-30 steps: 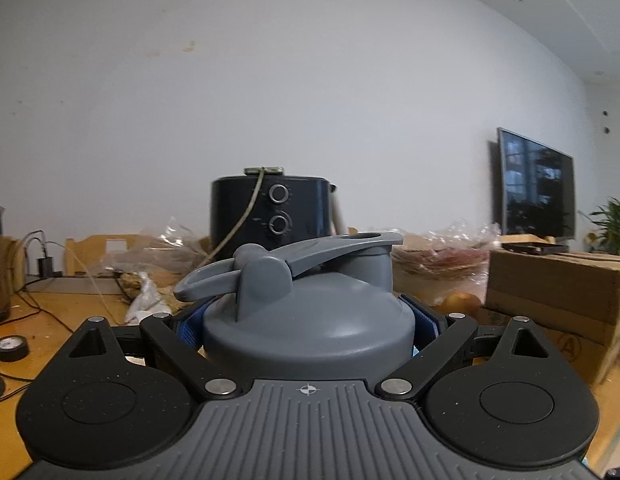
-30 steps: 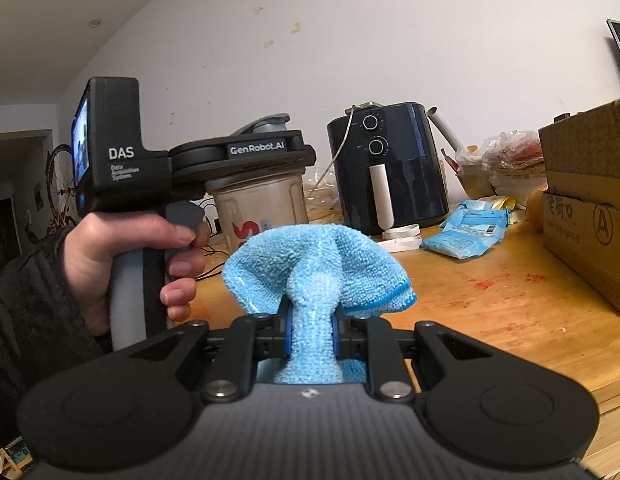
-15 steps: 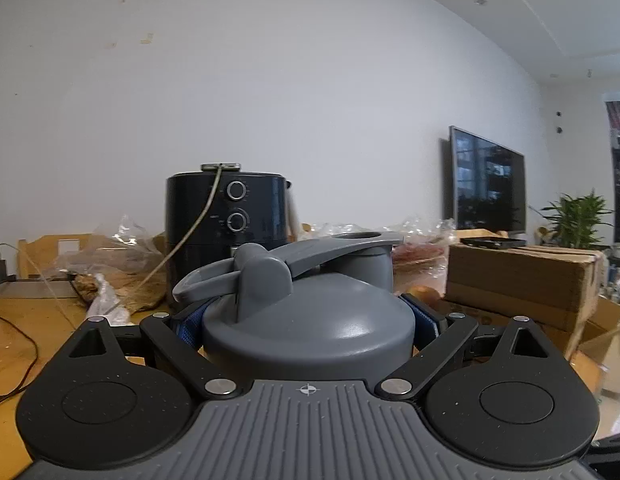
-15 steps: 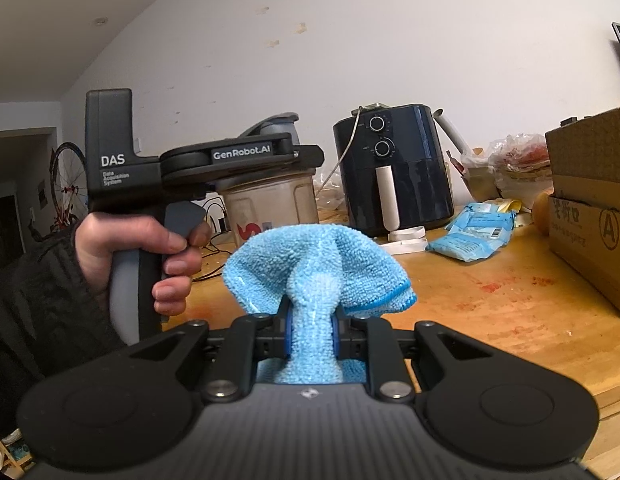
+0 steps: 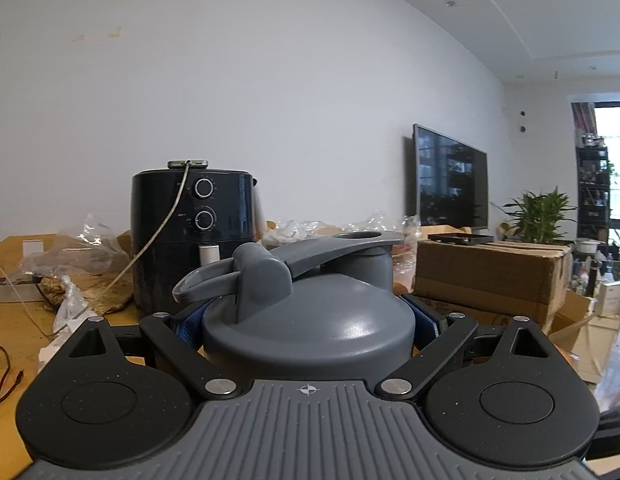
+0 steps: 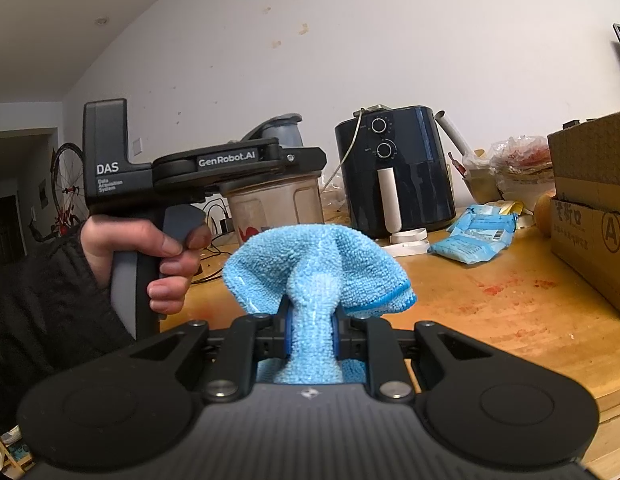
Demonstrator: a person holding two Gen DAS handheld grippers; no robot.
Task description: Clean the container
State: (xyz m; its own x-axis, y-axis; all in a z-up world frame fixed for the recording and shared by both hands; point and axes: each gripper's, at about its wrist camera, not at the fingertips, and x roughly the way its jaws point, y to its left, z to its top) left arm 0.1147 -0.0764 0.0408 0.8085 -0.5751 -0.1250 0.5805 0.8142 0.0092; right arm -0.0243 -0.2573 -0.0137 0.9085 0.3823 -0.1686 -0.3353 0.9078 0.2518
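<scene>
Container point(image 6: 276, 200) up off the surface point(image 6: 509, 312), clamped just under its closed lid point(image 5: 310, 320) by left gripper point(image 5: 308, 316), cloth point(image 6: 315, 276) pinched tight in right gripper point(image 6: 311, 330), apart from it — wiping not yet begun, probably all still ahead.

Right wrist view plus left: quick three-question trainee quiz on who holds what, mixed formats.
1. True or false: the right gripper is shut on the blue cloth.
2. What does the left gripper clamp? A) the black air fryer B) the shaker bottle, just under its grey lid C) the cardboard box
3. Fill in: the blue snack packet lies on the wooden ____, between air fryer and box.

Key: 1 true; 2 B; 3 table.
</scene>
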